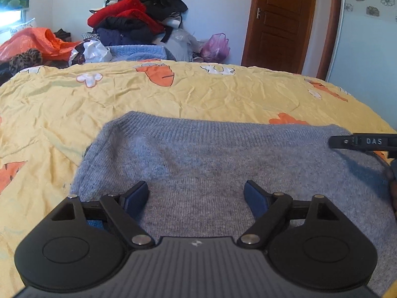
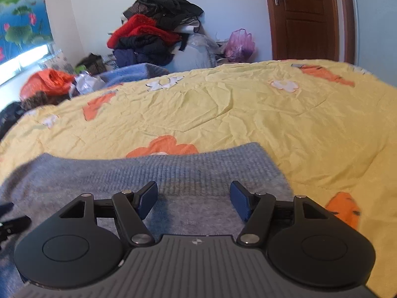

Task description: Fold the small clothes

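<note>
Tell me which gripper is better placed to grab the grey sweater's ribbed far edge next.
Right, probably. The right gripper hangs open with the grey knit sweater's ribbed band just beyond its fingertips. The left gripper, also open, sits over mid-fabric, farther from that edge.

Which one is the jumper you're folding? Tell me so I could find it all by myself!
Find the big yellow bedspread printed with orange carrots and white flowers. Near its front edge, right under the open left gripper and open right gripper, lies the grey knitted sweater, spread flat with a ribbed edge. The other clothes are heaped in a pile behind the bed.
</note>
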`<state>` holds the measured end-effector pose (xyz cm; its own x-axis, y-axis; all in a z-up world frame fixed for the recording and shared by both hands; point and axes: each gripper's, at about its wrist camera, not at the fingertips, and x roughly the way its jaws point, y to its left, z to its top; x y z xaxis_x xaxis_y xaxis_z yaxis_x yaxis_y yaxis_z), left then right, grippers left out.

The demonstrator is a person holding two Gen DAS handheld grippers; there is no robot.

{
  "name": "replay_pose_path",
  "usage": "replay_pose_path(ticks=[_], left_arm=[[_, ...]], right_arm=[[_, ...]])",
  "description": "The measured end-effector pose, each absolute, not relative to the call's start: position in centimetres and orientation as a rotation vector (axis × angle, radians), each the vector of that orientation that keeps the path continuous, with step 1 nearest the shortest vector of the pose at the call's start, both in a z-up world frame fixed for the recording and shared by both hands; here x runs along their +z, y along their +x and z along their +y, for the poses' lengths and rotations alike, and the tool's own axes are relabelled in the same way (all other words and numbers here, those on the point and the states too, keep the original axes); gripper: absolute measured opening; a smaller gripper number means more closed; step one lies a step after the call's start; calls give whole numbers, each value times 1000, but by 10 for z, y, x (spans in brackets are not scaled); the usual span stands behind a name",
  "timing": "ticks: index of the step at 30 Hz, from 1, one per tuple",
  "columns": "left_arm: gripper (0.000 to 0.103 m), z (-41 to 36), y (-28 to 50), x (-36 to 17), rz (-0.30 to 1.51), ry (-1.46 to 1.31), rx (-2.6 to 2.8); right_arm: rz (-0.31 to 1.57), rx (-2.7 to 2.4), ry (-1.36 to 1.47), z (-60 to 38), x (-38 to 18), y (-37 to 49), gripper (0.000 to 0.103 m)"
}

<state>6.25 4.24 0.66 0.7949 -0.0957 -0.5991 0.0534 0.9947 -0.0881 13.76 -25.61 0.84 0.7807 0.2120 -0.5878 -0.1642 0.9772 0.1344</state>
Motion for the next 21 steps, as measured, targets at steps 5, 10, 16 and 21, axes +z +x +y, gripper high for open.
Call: replay_pose_path(ticks=[5, 10, 16, 21], left_arm=[[87, 42, 63, 7, 646, -73, -80], [89, 43, 62, 7, 644, -80, -83], [89, 77, 9, 21, 504, -250, 26], [89, 119, -83, 22, 461, -576, 89]], right_arm=[[563, 241, 19, -251, 28, 92, 81], [634, 256, -56, -246, 1, 91, 87], [642, 279, -45, -246, 0, 90, 94], [640, 287, -38, -246, 1, 89, 95]])
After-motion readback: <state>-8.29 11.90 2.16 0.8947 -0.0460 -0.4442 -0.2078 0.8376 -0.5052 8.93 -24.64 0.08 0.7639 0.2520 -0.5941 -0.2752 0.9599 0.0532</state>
